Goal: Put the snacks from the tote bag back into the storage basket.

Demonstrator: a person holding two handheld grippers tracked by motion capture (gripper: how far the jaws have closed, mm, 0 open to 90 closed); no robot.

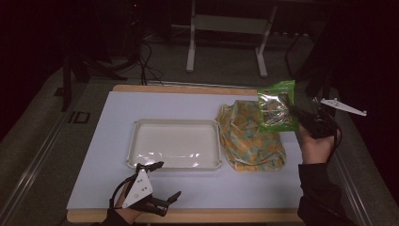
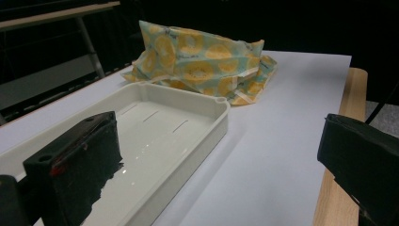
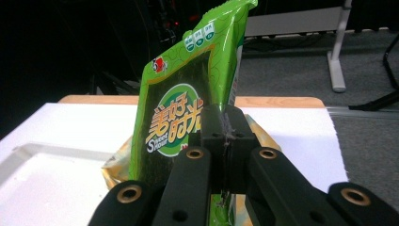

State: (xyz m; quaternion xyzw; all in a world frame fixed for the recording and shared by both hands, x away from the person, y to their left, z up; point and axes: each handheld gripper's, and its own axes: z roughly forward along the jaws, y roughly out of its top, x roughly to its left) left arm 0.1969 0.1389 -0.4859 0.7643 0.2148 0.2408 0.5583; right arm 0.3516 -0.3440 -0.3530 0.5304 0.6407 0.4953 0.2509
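Pinching the green snack packet (image 1: 277, 106) by its edge, the right tongs (image 3: 225, 136) are holding it above the patterned cloth bag (image 1: 249, 136). The left tongs (image 1: 162, 181) are idling spread near the white tray (image 1: 136, 146). Carrying it level to the tray seems wise.

The green snack packet (image 3: 188, 94) is cut off at the top of the right gripper view, and its bottom is hidden behind the right gripper (image 3: 225, 141), whose black jaws press together on it. The small words on the packet are too tiny to read. In the high view the packet covers a corner of the yellow patterned bag (image 1: 249, 139). What is inside that bag cannot be seen. In the left gripper view the near end of the white tray (image 2: 188, 141) is hidden behind one black jaw of the left gripper (image 2: 221, 160), and both jaws run off the bottom edge
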